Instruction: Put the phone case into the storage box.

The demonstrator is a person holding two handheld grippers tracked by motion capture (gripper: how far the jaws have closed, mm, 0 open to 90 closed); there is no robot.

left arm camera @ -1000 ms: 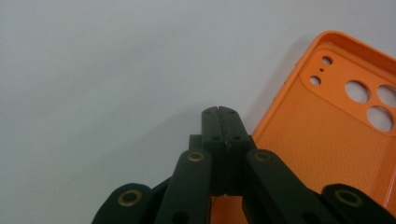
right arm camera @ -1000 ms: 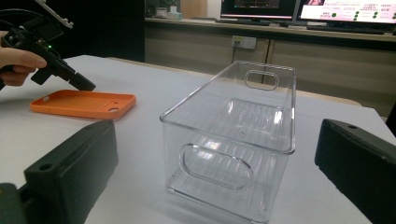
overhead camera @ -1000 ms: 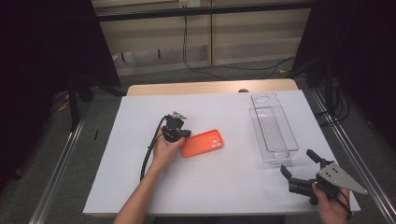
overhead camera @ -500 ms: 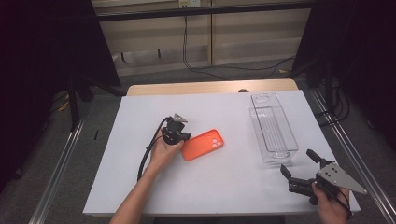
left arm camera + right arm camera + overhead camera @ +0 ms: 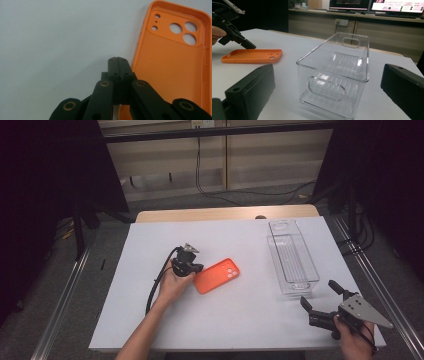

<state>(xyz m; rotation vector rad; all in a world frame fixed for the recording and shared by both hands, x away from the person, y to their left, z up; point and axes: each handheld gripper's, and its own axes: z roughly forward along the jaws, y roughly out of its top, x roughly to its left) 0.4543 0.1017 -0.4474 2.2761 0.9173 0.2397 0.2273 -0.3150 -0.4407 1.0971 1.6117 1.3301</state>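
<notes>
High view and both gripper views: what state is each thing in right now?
Orange phone case: lying flat on the table, open side up, empty.
Clear bin: upright, empty.
Left tool: jaws shut with nothing between them, tips beside the case's edge.
Right tool: jaws open, holding nothing, aimed at the bin.

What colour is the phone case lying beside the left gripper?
Orange. The phone case shows best in the left gripper view, hollow side up with a finely dotted inner texture.

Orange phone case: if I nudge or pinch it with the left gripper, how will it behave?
The orange phone case is an empty thin shell lying open side up, so probably light and likely to slide on the smooth white table. Its thin walls look flexible and may bend when pinched.
</notes>
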